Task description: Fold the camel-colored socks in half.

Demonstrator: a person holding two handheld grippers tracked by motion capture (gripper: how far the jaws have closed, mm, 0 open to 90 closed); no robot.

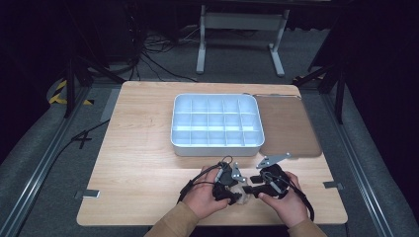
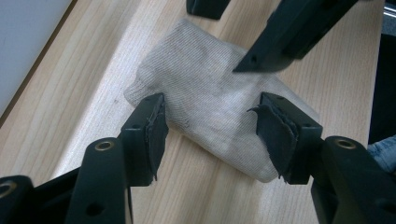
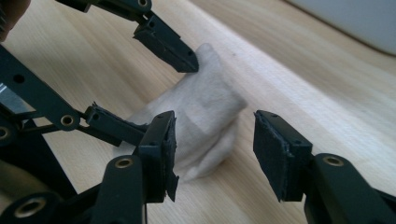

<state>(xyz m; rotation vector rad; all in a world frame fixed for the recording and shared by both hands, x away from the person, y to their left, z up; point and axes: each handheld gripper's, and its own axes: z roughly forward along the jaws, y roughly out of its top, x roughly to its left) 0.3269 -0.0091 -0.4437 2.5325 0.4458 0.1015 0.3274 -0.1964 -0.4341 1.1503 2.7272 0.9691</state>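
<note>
A folded beige knit cloth (image 1: 240, 194) lies on the wooden table (image 1: 138, 163) near its front edge, between the two hand-held grippers. My left gripper (image 1: 233, 191) is open, and in the left gripper view its pads stand either side of the cloth (image 2: 205, 79) without pressing it; the midpoint is (image 2: 211, 112). My right gripper (image 1: 253, 190) faces it from the right and is also open (image 3: 214, 123). The cloth (image 3: 205, 100) sits just ahead of the right gripper's left jaw. The left gripper's fingers (image 3: 163, 44) reach over the cloth's far end.
A white tray (image 1: 216, 148) with several compartments stands at the table's middle, just behind the hands. A brown mat (image 1: 289, 126) lies to its right. Bare wood stretches to the left of the hands.
</note>
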